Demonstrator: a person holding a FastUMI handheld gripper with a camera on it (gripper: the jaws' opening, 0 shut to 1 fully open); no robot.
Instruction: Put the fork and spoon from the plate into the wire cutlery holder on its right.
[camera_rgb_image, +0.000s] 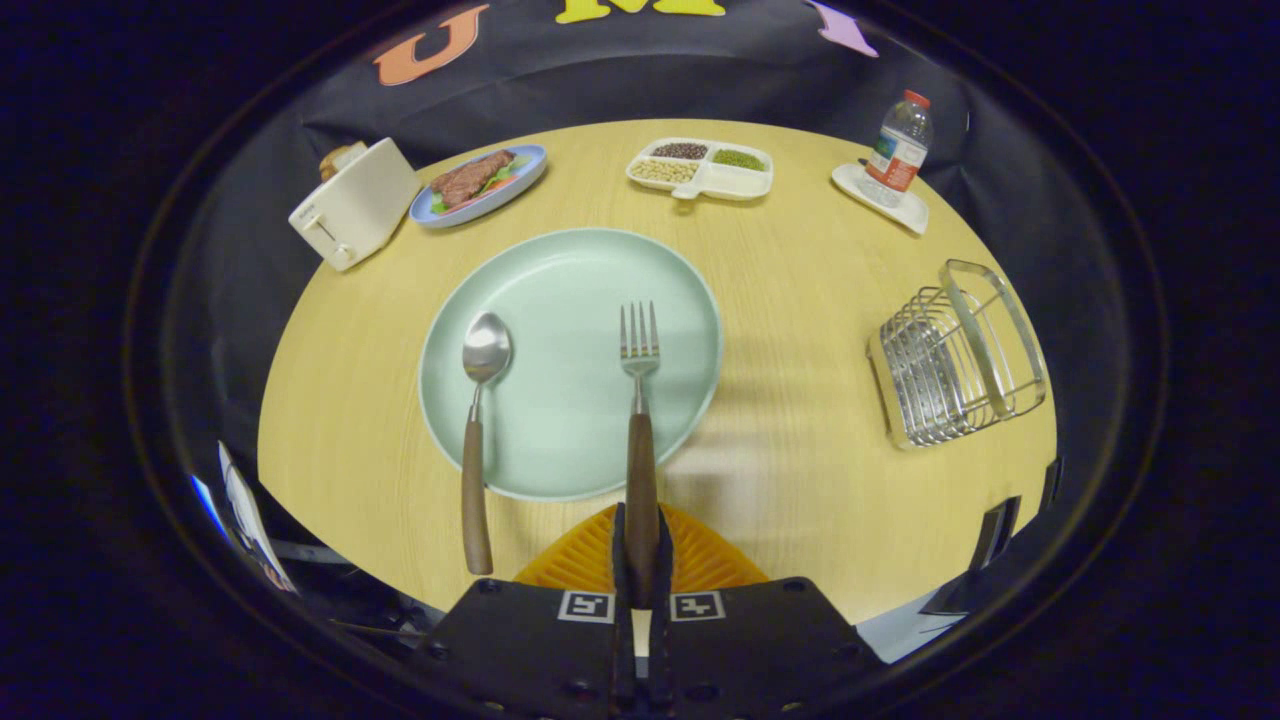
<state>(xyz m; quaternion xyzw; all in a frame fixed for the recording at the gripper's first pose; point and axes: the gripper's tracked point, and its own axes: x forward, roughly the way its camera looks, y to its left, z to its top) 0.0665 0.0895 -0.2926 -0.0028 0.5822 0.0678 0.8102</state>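
Cream boxy toaster (352, 205) at far left edge of round pale wooden table (800, 420), bread poking from top. Just right of it, blue oval plate (530, 172) loaded with sliced meat and greens. Further right at far side, white divided tray (735, 181) with dark, pale and green beans in three compartments. Nearer, mid-table: large round mint-green plate (575, 300). Metal spoon with brown wooden handle (477, 440) on plate's left side, bowl on plate, handle running over near rim onto table. Metal fork with brown wooden handle (639, 430) on plate's right side, tines lying on plate, pointing away. Gripper (641, 560) clenched on fork handle's near end, both fingers pressing against it, orange ribbed pads either side. Right of plate, well apart: silver wire cutlery holder (955, 358), standing on table near its right edge, nothing visible inside. Beyond holder at far right: clear plastic bottle with red cap (900, 148), upright on small white dish (905, 208).
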